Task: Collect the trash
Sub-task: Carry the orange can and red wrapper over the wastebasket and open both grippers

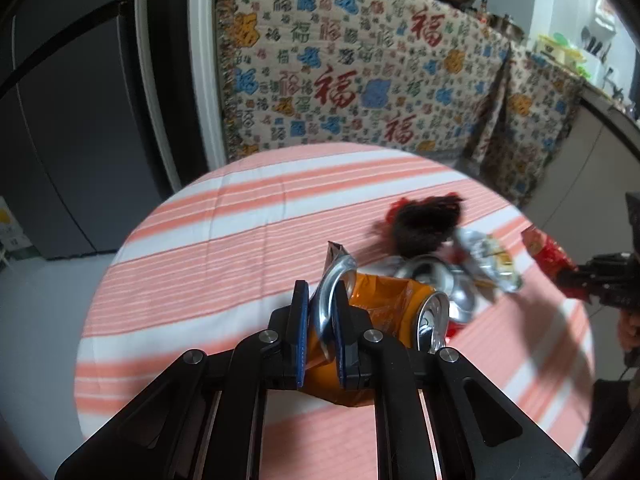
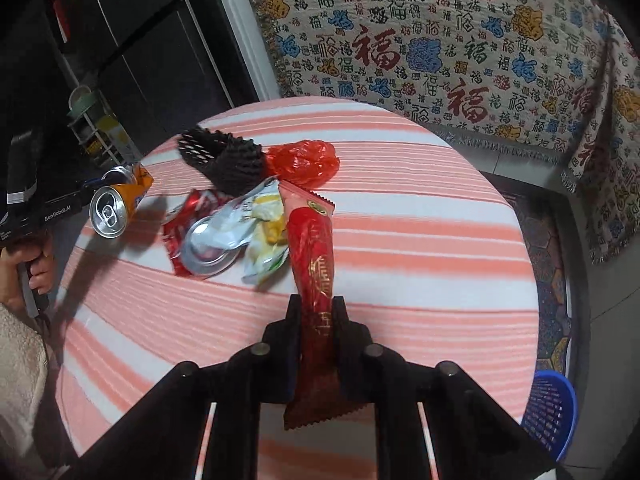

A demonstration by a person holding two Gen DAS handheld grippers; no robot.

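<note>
My left gripper (image 1: 320, 296) is shut on a crushed orange can (image 1: 384, 300), pinching its bent silver rim and holding it above the round striped table (image 1: 224, 216). The can also shows at the left in the right wrist view (image 2: 116, 204). My right gripper (image 2: 317, 304) is shut on a long red snack wrapper (image 2: 312, 240), lifted over the table. On the table lie a black foam net (image 2: 224, 160), a red plastic bag (image 2: 304, 160), a flattened silver can (image 2: 212, 244), a white-yellow wrapper (image 2: 264, 224) and a red wrapper (image 2: 180, 232).
A blue plastic basket (image 2: 550, 412) stands on the floor at the table's right. A patterned cloth (image 2: 440, 40) covers furniture behind the table. A dark fridge (image 1: 60, 120) stands to the left. A counter with kitchenware (image 1: 568, 52) is at the far right.
</note>
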